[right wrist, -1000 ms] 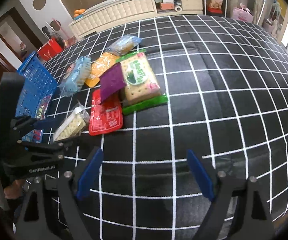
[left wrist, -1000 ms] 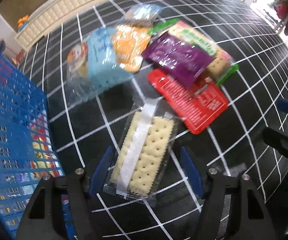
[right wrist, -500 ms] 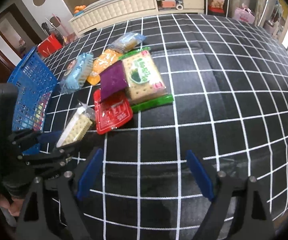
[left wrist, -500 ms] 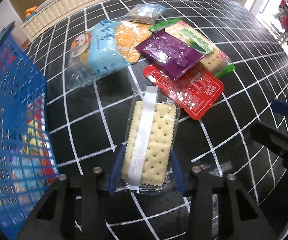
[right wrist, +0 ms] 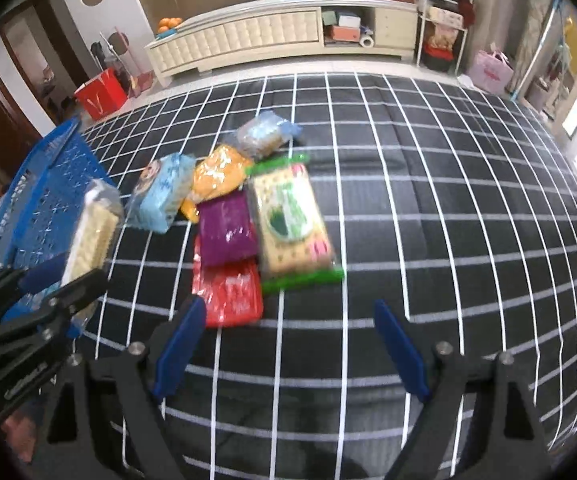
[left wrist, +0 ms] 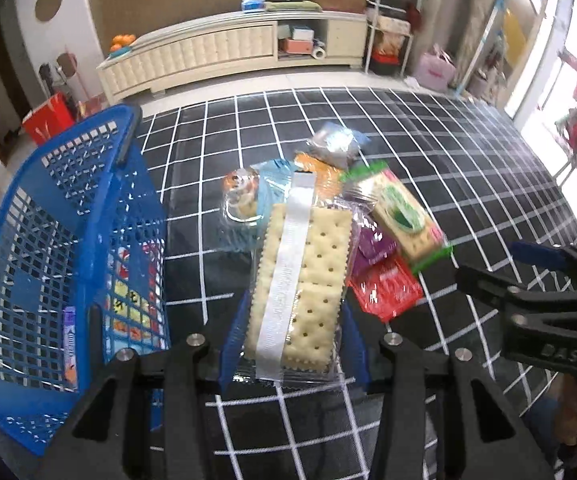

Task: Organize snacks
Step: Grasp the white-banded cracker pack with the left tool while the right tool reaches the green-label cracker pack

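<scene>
- Left gripper [left wrist: 294,344] now clamped on the cracker pack [left wrist: 302,284]; a second ago jaws stood wide either side of it as it lay flat on the checked cloth [left wrist: 428,148].
- Pack now lifted clear of the cloth (near end pinched between the blue pads, far end tilted up over the pile); from the right wrist view, held just beside the blue basket [right wrist: 44,200].
- Reads as pick done, carry under way; drop into the basket likely next. Basket already holds several small packets.
- Right gripper [right wrist: 288,352] spread wide, nothing between the pads, hovering over bare cloth near the red packet [right wrist: 228,292].
- Left on the cloth, overlapping in one heap: red packet, purple packet [right wrist: 226,232], green-edged biscuit pack [right wrist: 292,224], orange packet [right wrist: 216,172], light blue packet [right wrist: 162,192], clear-wrapped packet [right wrist: 264,134] at the far end.
- Writing: white strip down the cracker pack, no print legible; green oval logo on the biscuit pack, text unreadable (blur); "BAS" moulded on the right gripper body in the left wrist view; lettering on the left gripper body in the right view too small to read.
</scene>
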`<state>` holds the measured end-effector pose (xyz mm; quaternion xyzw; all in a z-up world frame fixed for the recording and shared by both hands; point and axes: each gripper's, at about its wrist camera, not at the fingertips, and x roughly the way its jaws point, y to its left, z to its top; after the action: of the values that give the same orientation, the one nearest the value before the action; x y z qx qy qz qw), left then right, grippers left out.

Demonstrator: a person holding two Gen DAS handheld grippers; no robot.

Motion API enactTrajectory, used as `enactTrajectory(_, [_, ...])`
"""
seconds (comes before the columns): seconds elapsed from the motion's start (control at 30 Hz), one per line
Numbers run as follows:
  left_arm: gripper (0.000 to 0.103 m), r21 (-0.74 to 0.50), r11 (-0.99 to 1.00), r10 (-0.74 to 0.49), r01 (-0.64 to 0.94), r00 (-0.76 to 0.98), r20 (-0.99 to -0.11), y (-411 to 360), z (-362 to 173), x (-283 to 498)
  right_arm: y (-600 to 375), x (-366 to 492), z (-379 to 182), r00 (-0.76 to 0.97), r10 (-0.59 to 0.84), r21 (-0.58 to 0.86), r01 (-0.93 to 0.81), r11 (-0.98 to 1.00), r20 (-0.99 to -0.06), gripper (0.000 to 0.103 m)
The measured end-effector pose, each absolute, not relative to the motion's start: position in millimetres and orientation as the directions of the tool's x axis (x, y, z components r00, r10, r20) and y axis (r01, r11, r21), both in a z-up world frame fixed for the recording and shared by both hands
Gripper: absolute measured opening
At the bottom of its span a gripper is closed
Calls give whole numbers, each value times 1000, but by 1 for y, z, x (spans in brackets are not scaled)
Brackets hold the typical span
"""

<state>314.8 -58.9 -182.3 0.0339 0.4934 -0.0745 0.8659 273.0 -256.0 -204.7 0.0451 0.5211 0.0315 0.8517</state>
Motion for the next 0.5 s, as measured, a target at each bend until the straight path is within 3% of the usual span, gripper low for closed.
enactTrajectory(0.5, [43, -37, 995, -75, 88, 484, -872, -58, -210, 357, -249, 344, -255, 393, -18, -38, -41, 998, -919, 88])
